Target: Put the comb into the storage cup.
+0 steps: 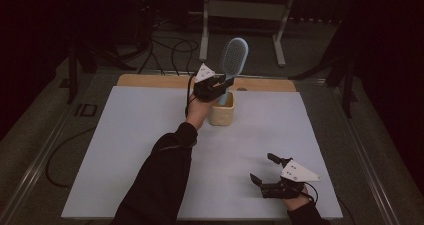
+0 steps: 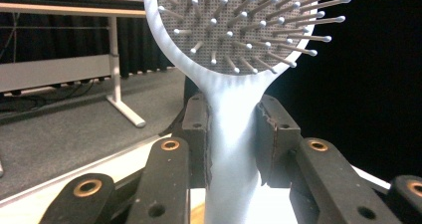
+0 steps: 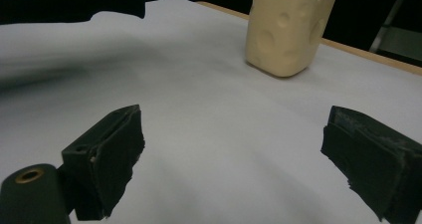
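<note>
A light-blue hairbrush [image 1: 233, 57] stands upright with its handle down in a cream cup [image 1: 222, 113] at the far middle of the white mat. My left gripper [image 1: 218, 84] is shut on the handle just above the cup's rim. In the left gripper view the two pads clamp the handle [image 2: 231, 134] below the bristled head [image 2: 249, 25]. My right gripper [image 1: 264, 167] rests low near the mat's front right, jaws wide open with nothing between them. Its view [image 3: 234, 169] looks across bare mat toward the cup [image 3: 288, 27], which has round dimples on its sides.
The white mat [image 1: 125, 150] lies on a wooden table whose bare far edge [image 1: 150, 80] shows behind it. Beyond stand a metal table frame [image 1: 245, 15] and floor cables [image 1: 170, 50]. A black-sleeved forearm [image 1: 165, 170] crosses the mat's middle.
</note>
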A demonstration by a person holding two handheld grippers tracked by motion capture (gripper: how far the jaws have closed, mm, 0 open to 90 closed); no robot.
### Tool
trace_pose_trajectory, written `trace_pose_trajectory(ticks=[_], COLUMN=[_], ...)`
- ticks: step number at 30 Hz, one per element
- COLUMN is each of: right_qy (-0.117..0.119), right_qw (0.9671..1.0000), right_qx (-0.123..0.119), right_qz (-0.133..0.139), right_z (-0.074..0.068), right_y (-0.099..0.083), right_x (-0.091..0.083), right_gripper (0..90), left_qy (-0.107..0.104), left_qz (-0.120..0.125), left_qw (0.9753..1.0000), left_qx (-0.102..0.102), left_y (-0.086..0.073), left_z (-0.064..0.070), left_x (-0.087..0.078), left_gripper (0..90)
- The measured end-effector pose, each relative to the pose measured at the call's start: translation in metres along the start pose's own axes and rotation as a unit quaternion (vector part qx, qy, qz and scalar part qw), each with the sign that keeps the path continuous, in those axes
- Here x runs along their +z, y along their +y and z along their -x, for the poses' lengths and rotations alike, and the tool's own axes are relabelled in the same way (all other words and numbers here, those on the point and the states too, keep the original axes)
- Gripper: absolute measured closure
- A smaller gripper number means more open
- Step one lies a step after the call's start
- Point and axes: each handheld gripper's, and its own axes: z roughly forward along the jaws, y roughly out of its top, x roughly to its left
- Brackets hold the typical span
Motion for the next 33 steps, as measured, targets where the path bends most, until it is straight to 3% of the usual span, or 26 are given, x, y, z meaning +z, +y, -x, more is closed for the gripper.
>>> trace_pose_trajectory(ticks=[8, 18, 28, 29, 31, 33], right_qy=[0.001, 0.003, 0.004, 0.004, 0.005, 0.004], right_qw=[1.0000, 1.0000, 1.0000, 1.0000, 1.0000, 1.0000], right_qx=[0.002, -0.001, 0.001, 0.001, 0.000, 0.001], right_qz=[-0.002, -0.002, -0.003, -0.003, -0.003, -0.004], right_z=[0.000, 0.000, 0.000, 0.000, 0.000, 0.000], right_y=[0.000, 0.000, -0.001, -0.001, -0.001, -0.001], right_x=[0.000, 0.001, 0.002, 0.002, 0.001, 0.002], right_gripper=[9.0, 9.0, 9.0, 9.0, 9.0, 9.1], left_qy=[-0.005, 0.003, -0.004, -0.009, 0.000, -0.004], left_qz=[-0.017, -0.038, -0.057, -0.056, -0.065, -0.062], left_qw=[0.9998, 0.9989, 0.9982, 0.9983, 0.9978, 0.9981], left_qx=[0.003, 0.026, 0.021, 0.010, 0.007, 0.001], left_y=[-0.009, -0.019, -0.029, -0.028, -0.027, -0.025], left_z=[-0.001, 0.000, -0.002, -0.003, -0.003, -0.004], left_x=[0.002, 0.000, -0.002, -0.002, -0.003, -0.006], left_gripper=[69.7, 69.6, 68.2, 63.0, 42.5, 31.6])
